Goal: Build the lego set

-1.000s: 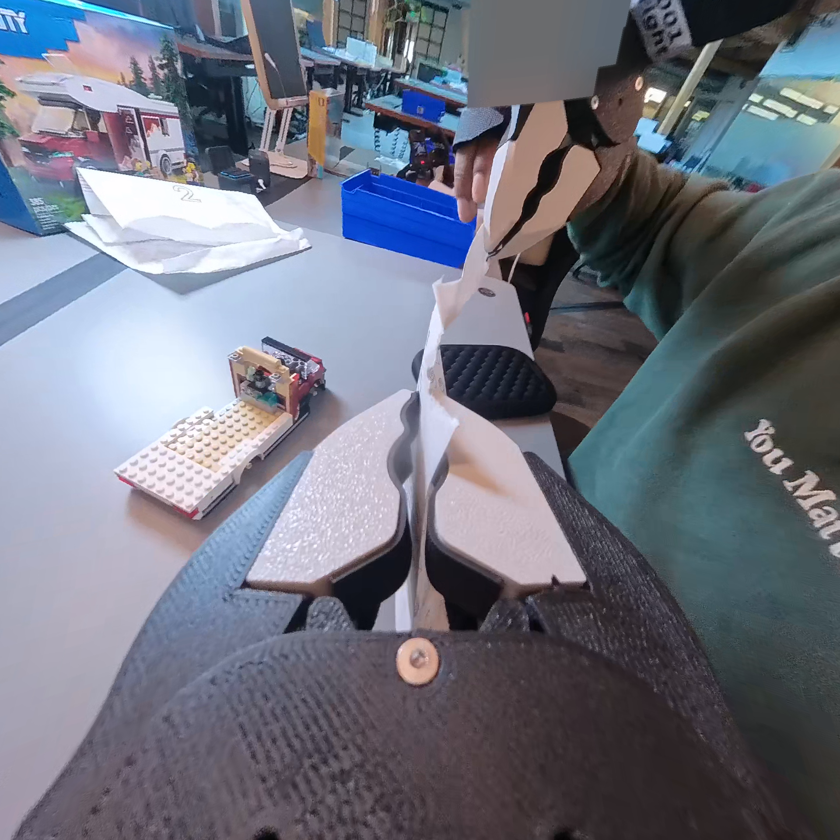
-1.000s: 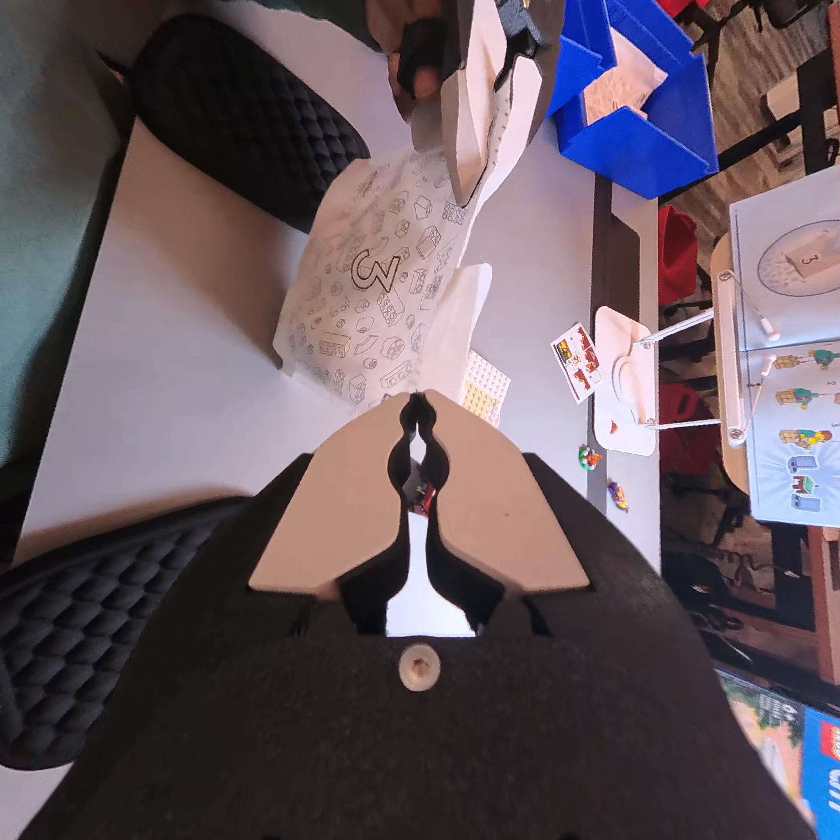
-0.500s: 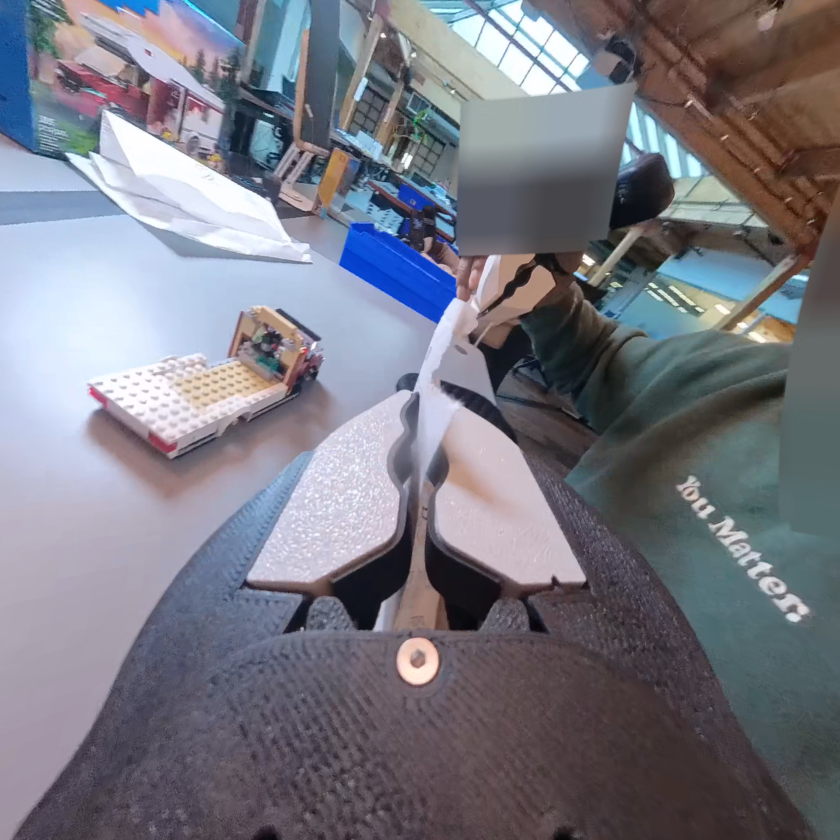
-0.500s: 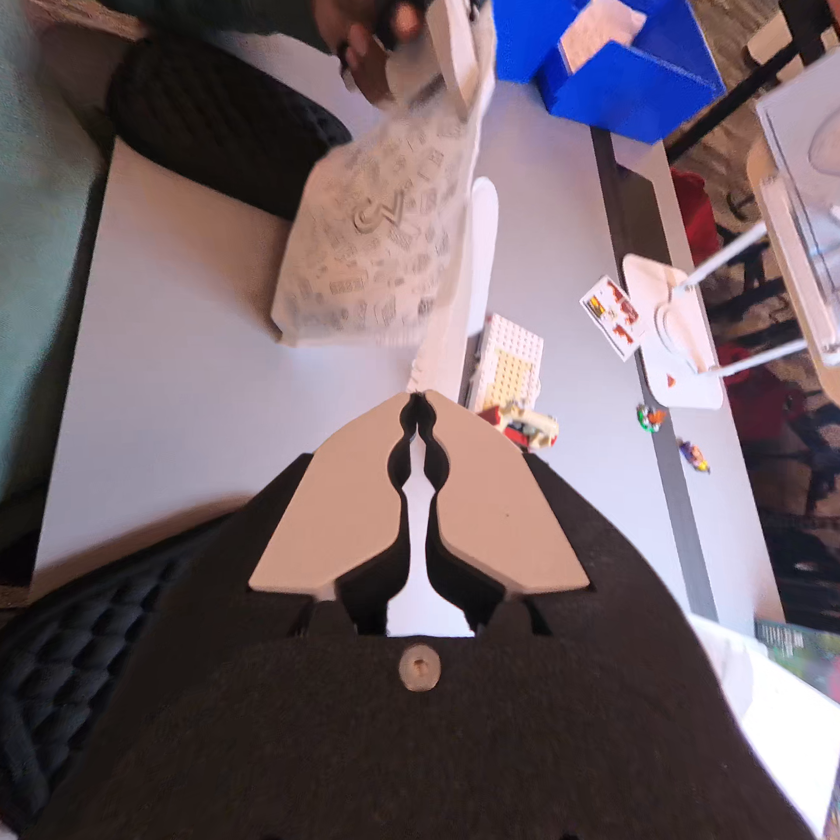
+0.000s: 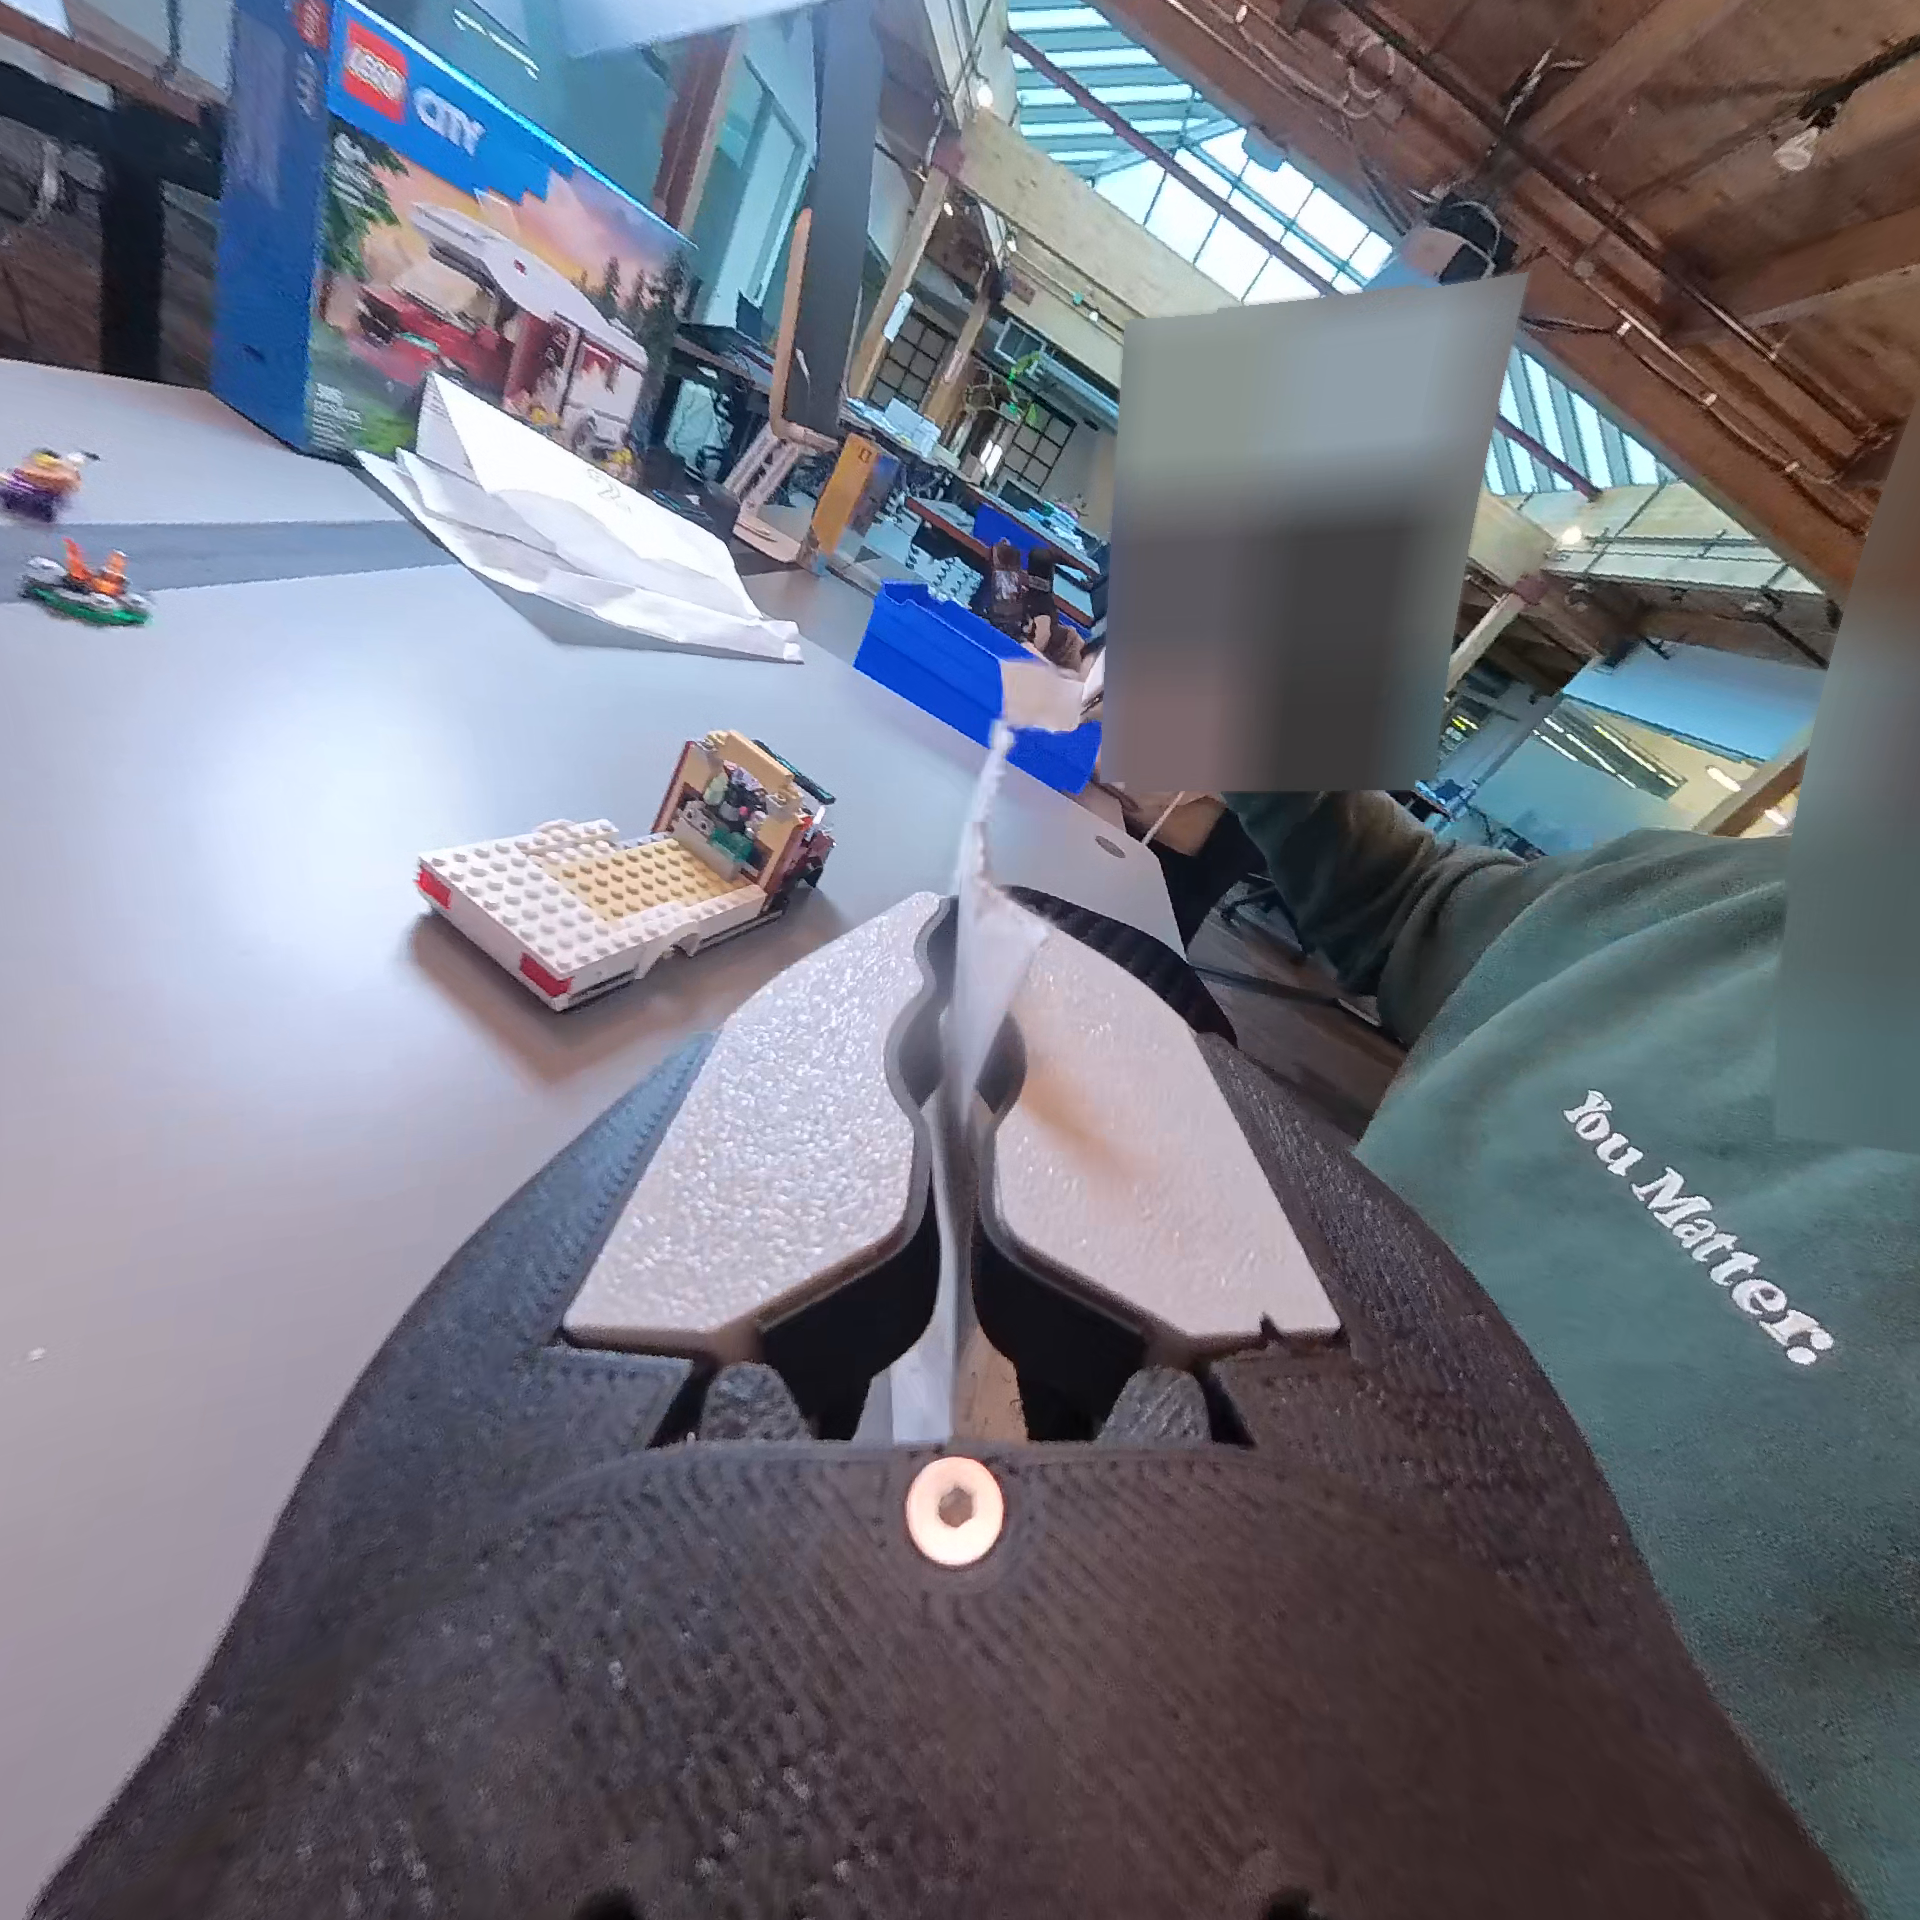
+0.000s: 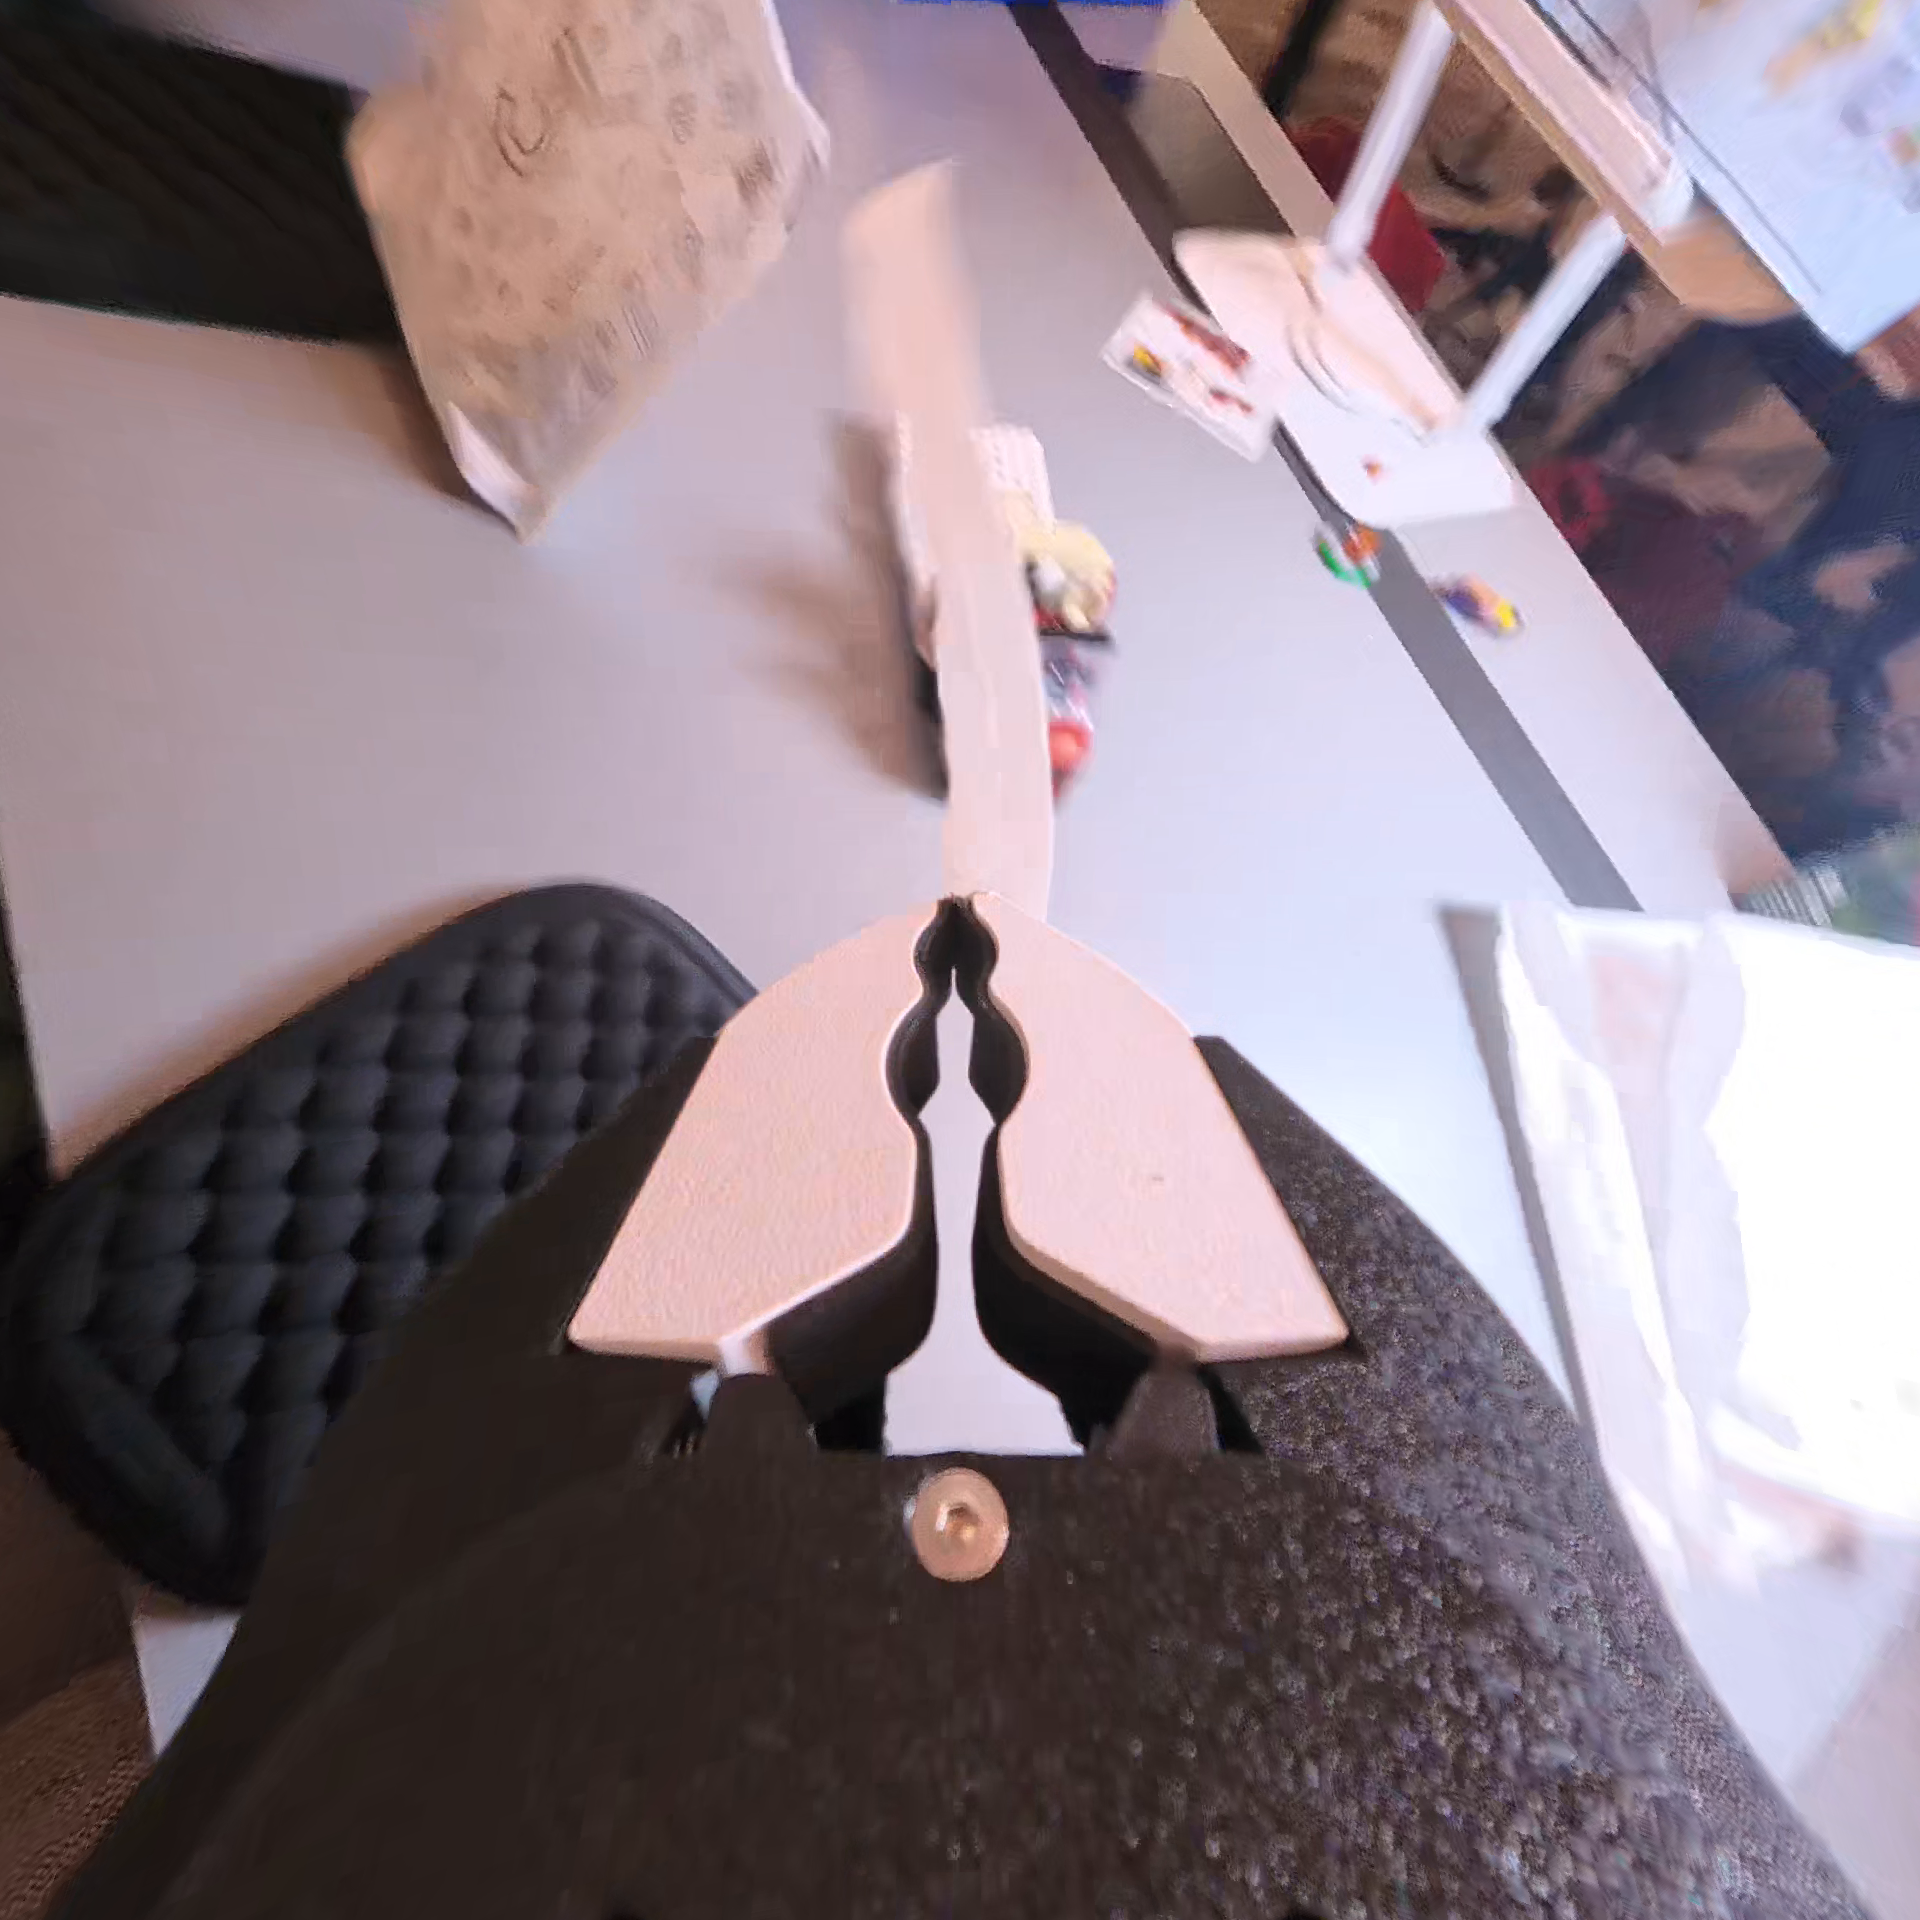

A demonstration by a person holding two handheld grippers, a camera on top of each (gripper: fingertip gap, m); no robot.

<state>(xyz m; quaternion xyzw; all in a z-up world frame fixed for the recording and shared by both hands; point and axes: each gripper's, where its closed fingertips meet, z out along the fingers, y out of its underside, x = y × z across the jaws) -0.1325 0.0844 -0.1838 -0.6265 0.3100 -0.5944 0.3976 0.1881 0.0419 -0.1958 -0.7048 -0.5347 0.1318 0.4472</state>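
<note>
My left gripper (image 5: 977, 920) is shut on a white printed paper bag (image 5: 982, 997), seen edge-on between its fingers. In the right wrist view the bag (image 6: 592, 229) hangs blurred at the upper left. My right gripper (image 6: 961, 914) is shut on a long torn strip of white paper (image 6: 982, 582) that stretches away from its tips. The part-built lego vehicle (image 5: 623, 894), with a white and tan studded floor and a small cabin, stands on the grey table (image 5: 208, 1039). In the right wrist view the vehicle (image 6: 1075, 665) is partly hidden behind the strip.
The lego box (image 5: 416, 270) and flat white bags (image 5: 582, 551) lie at the far side, with a blue bin (image 5: 935, 665) beyond. Small lego builds (image 5: 83, 592) sit at the left. A white stand (image 6: 1351, 395), a sticker sheet (image 6: 1195, 374) and black chairs (image 6: 312, 1143) border the table. The tips of one gripper are about 35 centimetres away from the tips of the other. The vehicle (image 6: 1075, 665) is closer to my right gripper, around 20 centimetres from its tips; the left tips are 25 centimetres off.
My right gripper has pulled away from the bag with the paper strip, and its view has swung and blurred. My left gripper has tilted lower towards the table, still holding the bag.
</note>
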